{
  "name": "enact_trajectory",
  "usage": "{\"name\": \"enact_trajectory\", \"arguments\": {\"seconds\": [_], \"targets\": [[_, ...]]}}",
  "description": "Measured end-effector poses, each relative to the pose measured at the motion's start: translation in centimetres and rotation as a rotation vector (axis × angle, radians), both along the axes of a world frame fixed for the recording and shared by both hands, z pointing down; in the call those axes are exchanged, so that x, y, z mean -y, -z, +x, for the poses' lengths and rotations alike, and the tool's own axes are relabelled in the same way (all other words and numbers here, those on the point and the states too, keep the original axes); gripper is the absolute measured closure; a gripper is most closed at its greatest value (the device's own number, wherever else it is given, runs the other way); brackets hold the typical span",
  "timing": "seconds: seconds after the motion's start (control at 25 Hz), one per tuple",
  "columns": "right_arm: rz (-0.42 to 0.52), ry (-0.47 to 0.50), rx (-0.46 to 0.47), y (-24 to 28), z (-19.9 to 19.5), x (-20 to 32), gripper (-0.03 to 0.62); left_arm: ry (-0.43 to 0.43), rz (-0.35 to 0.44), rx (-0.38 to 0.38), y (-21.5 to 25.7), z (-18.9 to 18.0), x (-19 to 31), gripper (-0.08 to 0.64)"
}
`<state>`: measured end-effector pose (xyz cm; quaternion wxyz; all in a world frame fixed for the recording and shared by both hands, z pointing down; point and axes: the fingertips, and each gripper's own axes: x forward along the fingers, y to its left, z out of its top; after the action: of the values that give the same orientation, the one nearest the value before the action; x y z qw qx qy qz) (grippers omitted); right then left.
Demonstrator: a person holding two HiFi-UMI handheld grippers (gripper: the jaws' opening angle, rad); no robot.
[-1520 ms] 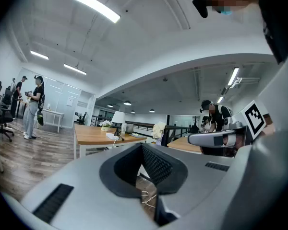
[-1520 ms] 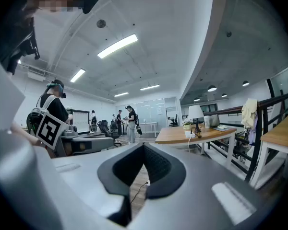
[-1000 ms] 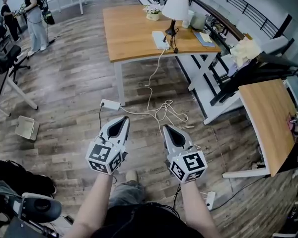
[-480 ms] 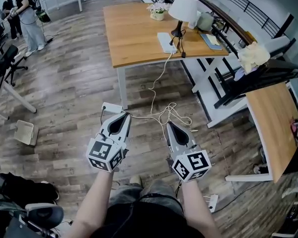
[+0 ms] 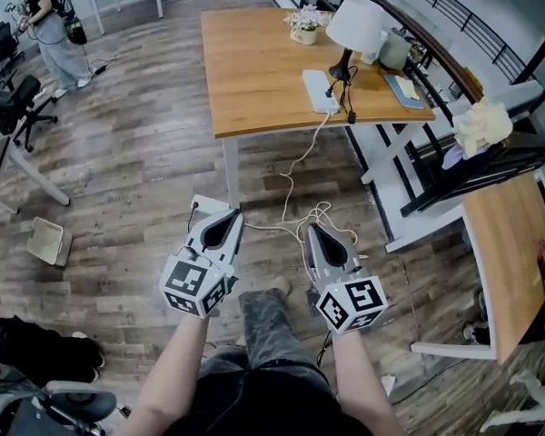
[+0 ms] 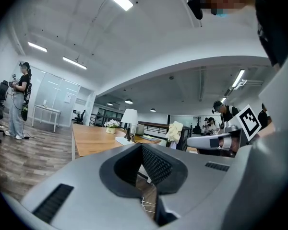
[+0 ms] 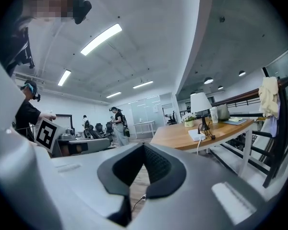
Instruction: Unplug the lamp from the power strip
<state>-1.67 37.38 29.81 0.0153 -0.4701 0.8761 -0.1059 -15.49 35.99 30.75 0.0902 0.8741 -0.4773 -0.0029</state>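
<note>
Lamp (image 5: 356,25) plugged into power strip (image 5: 320,91), well ahead. Left gripper (image 5: 231,214) and right gripper (image 5: 311,232) both clenched, empty. Risk: foot snags floor cable (image 5: 318,216), dragging the strip off the desk (image 5: 254,62).

The long light-wood table surface (image 5: 254,71) stands ahead on the plank floor (image 5: 136,153). Toward its right end, the white shaded table lamp (image 5: 358,24) stands behind the white rectangular power strip (image 5: 320,91). A small pot of pale flowers (image 5: 304,29) is left of the lamp and a flat blue book (image 5: 406,91) is right of it. A white cord (image 5: 295,162) drops from the strip over the near edge to a loose coil on the floor. The coil lies just ahead of the grey left gripper (image 5: 232,214) and grey right gripper (image 5: 310,230), which are side by side and apart. A white box-shaped adapter (image 5: 206,205) lies on the floor beside the left gripper's fingers.
</note>
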Motion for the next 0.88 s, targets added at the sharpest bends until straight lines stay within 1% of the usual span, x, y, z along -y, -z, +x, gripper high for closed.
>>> {"name": "enact_trajectory", "arguments": {"seconds": [0.24,0.48,0.88], "targets": [[-0.005,0.008,0.006,0.0,0.8,6.1,0.584,0.004,-0.005,0.003,0.0,0.8,5.8,0.563],[-0.022,0.001,0.001,-0.2,2.7,11.2,0.584,-0.023,-0.012,-0.009,0.2,3.4,11.3,0.563],[-0.055,-0.010,0.006,-1.8,6.1,18.8,0.584,-0.057,-0.025,0.009,-0.8,7.1,19.5,0.563]]}}
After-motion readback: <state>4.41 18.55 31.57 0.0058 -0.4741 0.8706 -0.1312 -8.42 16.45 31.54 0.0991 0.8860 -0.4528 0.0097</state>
